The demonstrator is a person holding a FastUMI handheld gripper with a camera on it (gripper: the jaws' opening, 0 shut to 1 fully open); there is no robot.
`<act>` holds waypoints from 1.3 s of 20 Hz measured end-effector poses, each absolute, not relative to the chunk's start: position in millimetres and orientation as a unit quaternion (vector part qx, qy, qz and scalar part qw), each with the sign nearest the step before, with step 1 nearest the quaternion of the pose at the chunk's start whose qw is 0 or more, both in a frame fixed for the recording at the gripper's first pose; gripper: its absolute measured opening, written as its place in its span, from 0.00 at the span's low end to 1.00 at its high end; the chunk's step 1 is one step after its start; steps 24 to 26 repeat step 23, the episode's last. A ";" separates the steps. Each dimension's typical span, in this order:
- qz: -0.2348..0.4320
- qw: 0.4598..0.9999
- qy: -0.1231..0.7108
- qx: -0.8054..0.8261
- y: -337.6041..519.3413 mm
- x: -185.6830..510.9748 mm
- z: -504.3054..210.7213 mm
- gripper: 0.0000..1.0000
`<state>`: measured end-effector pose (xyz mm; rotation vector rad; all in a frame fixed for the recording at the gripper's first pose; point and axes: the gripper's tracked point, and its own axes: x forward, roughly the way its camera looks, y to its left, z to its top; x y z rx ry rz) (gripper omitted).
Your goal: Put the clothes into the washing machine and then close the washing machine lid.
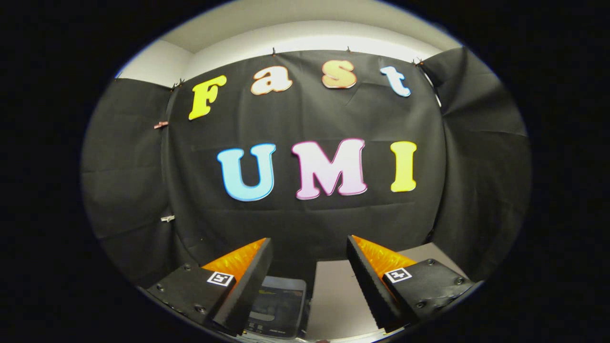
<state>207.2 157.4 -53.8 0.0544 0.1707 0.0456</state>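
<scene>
The tongs point(310, 247) stand open with nothing between their fingers, raised and facing the black cloth wall point(305, 214). Below, between the fingers, lies the washing machine point(279, 305), its dark lid showing, on a pale tabletop point(336, 295). No clothes can be made out.

a recording booth: black cloth walls point(305, 224) clipped up beneath a white ceiling point(305, 28).

Pale table point(336, 295) — a dark washing machine point(279, 305) standing on it.
</scene>
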 end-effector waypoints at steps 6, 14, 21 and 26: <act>-0.009 1.000 0.017 0.009 67.4 181.5 13.5 0.98; -0.014 1.000 0.001 -0.004 26.8 171.9 29.1 0.98; -0.019 1.000 -0.007 0.001 22.5 178.6 31.0 0.98; -0.020 1.000 -0.012 0.001 22.3 181.0 35.0 0.98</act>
